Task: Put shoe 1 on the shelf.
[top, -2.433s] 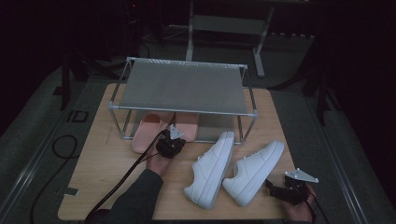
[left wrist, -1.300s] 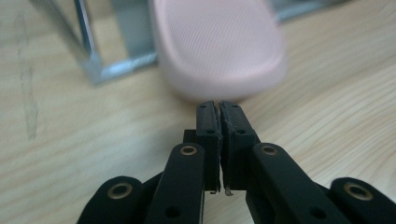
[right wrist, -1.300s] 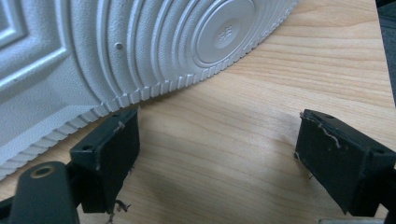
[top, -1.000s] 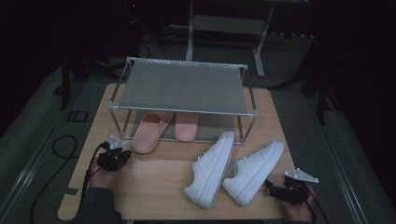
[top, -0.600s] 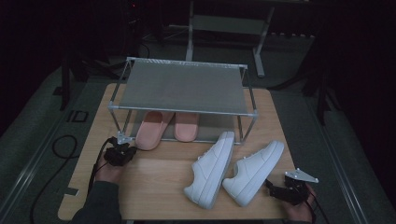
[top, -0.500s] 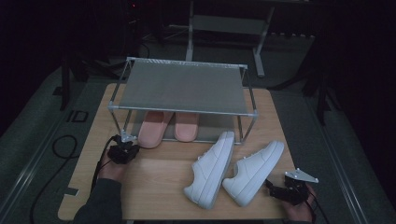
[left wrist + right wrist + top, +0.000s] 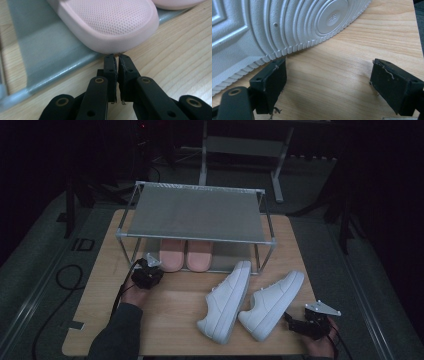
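We read the work as putting footwear away on the shoe rack (image 7: pixel 195 215) that stands at the centre of the high view. One pair looks done: two pink slippers lie side by side on the rack's lower level, under the grey top shelf. The left slipper (image 7: pixel 172 255) reaches the front edge of that level, and in the left gripper view its rounded end (image 7: pixel 110 22) overhangs the grey lower shelf (image 7: pixel 50 57) towards the wood. What is left, as far as we can judge, is the pair of white sneakers: the left sneaker (image 7: pixel 227 301) and the right sneaker (image 7: pixel 272 304) both lie on the table (image 7: pixel 165 320) in the lower right of the frame, in front of the rack, and the top shelf carries nothing.

Our left gripper (image 7: pixel 146 275) sits just below and left of the pink slipper, the forearm and dark sleeve coming up from the bottom edge. In its own view the jaws stand closed almost together with nothing between them, and their tips (image 7: pixel 115 57) point at the slipper's end, right at it; we cannot tell whether they touch. We take this as a nudge to square the slipper.

Our right gripper (image 7: pixel 310 322) rests low at the lower right corner, just beside the right sneaker. Its jaws gape wide and hold nothing; the sneaker's ribbed sole (image 7: pixel 287 27) lies just beyond the left jaw.
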`<act>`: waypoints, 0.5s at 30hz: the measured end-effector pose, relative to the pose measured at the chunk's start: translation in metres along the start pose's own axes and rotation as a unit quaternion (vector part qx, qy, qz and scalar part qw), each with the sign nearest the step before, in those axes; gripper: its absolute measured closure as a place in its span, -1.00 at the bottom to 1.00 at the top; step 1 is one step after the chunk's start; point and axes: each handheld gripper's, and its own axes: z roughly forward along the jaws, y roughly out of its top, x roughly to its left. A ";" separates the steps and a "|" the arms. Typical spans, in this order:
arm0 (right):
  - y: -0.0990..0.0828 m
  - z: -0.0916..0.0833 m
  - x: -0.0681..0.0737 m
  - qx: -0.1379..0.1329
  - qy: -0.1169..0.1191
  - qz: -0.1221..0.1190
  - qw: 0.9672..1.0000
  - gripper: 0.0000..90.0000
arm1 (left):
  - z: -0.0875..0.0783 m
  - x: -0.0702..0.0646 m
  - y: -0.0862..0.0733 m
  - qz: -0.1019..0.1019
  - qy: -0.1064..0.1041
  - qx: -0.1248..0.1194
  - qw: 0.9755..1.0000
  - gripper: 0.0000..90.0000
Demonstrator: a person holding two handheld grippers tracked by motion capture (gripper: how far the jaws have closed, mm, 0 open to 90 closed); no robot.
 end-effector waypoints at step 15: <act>0.000 0.000 0.000 0.000 0.000 0.000 1.000 -0.70 | 0.011 0.000 0.007 -0.003 -0.009 -0.002 1.000 0.88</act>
